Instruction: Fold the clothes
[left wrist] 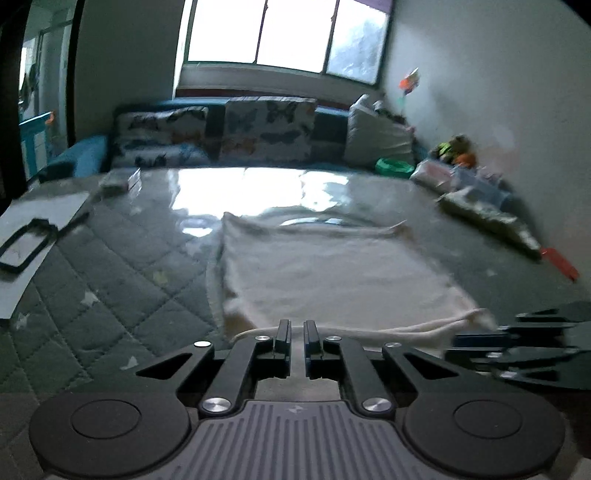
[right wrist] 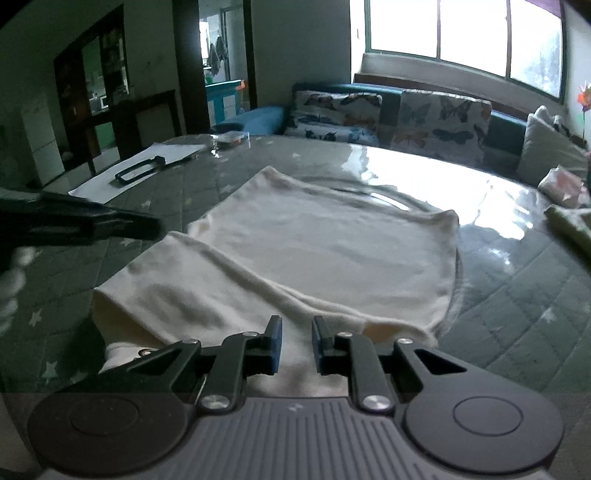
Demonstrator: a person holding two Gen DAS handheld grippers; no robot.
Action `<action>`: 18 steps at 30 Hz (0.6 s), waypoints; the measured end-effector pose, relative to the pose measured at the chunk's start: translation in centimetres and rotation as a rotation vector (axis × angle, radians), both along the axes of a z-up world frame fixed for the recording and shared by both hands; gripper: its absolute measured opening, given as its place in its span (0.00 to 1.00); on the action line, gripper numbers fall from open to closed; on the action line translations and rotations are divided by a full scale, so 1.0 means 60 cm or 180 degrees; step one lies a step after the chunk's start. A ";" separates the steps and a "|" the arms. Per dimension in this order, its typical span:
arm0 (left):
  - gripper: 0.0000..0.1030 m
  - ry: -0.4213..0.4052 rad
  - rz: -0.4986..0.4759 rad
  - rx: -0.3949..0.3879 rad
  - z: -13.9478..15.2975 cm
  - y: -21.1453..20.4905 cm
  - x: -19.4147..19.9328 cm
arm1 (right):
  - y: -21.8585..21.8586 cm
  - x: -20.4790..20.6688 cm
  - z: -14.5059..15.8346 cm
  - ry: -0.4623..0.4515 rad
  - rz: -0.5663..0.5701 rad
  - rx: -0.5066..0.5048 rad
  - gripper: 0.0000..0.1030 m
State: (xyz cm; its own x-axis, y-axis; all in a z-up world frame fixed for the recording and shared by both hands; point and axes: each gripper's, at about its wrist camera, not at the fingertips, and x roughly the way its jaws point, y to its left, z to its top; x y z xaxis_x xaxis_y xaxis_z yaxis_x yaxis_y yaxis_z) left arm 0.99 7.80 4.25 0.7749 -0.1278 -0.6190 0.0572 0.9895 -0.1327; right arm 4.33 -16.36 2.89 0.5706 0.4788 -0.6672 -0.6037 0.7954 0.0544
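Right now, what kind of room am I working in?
Probably a home living room: a sofa with butterfly cushions under a wide window, and a quilt-covered table holding the cream garment.

Left gripper (left wrist: 297,340) matte blk linkage, silver screws, ribbed grey base; right gripper (right wrist: 296,345) same, blue pads (right wrist: 275,343).

Left black two-finger gripper (left wrist: 297,338) level, pointing forward, jaws nearly closed with a thin gap. Right black two-finger gripper (right wrist: 296,345) level, just right of it, jaws parted wider.
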 end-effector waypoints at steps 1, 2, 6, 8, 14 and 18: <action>0.07 0.0061 0.0046 0.0037 -0.010 0.005 0.008 | 0.001 0.001 -0.003 0.0022 0.0009 0.0006 0.16; 0.07 0.0093 0.0080 0.0055 -0.019 0.012 0.009 | 0.001 0.002 -0.006 0.0037 0.0020 0.0008 0.16; 0.10 0.0075 0.0208 0.0139 -0.030 0.038 0.000 | -0.001 0.004 -0.016 0.0092 0.0058 -0.0006 0.17; 0.10 0.0126 0.0300 0.0238 -0.032 0.048 0.002 | -0.003 0.006 -0.016 0.0101 0.0069 -0.0009 0.18; 0.10 -0.0046 0.0096 0.0086 -0.004 0.030 -0.005 | -0.004 0.013 -0.003 0.0061 0.0094 0.0025 0.19; 0.10 -0.0001 -0.0077 0.0194 -0.016 -0.003 0.016 | 0.005 0.029 -0.003 0.0038 0.0077 0.0082 0.21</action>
